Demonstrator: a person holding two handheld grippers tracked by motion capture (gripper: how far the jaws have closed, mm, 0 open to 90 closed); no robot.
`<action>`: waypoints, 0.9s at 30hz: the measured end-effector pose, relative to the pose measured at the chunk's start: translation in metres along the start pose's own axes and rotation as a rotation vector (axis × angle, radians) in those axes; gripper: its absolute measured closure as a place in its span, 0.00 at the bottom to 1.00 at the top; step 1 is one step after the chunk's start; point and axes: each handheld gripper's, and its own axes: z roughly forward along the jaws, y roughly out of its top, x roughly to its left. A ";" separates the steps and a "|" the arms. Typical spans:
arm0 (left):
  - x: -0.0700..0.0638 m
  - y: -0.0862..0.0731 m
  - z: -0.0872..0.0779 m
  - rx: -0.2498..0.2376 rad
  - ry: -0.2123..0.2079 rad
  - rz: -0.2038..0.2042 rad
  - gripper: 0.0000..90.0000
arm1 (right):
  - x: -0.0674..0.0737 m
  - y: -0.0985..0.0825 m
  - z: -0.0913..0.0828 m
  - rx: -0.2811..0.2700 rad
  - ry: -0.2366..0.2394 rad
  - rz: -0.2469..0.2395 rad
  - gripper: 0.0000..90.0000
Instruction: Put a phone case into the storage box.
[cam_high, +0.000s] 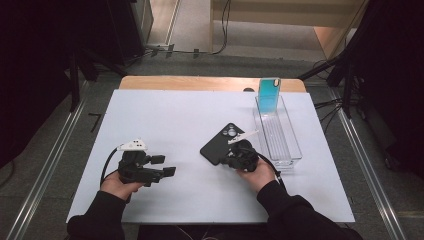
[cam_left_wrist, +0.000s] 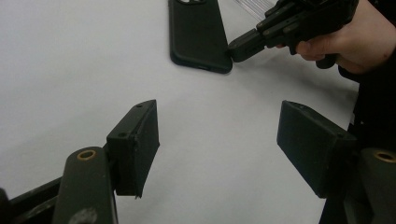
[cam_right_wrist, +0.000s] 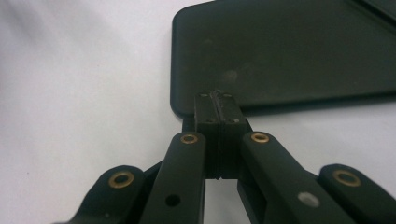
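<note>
A black phone (cam_high: 222, 141) lies flat, camera side up, on the white table top (cam_high: 165, 115). My right gripper (cam_high: 223, 161) is shut, its two pads pressed together with nothing between them. Its tip (cam_right_wrist: 217, 95) sits at the phone's (cam_right_wrist: 289, 51) near rounded corner, low over the table. In the left gripper view, that same shut tip (cam_left_wrist: 236, 50) meets the phone's (cam_left_wrist: 196, 32) corner. My left gripper (cam_high: 164, 165) rests at the front left with its jaws apart and empty (cam_left_wrist: 217, 135), pointing toward the phone.
A clear plastic tray (cam_high: 295, 150) stands to the right of the phone, running toward the far edge. A blue phone-sized slab (cam_high: 269, 95) stands upright at its far end. Bare white table spreads left of the phone.
</note>
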 end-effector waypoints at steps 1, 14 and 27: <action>0.000 0.000 0.000 0.003 -0.001 0.002 0.34 | 0.000 0.001 0.001 0.001 0.001 0.000 0.97; 0.001 -0.001 -0.002 0.009 0.009 0.006 0.34 | 0.003 0.008 -0.007 -0.030 0.097 -0.005 0.80; 0.000 -0.001 -0.001 0.005 0.004 0.011 0.34 | -0.004 -0.001 -0.056 -0.101 0.218 -0.056 0.39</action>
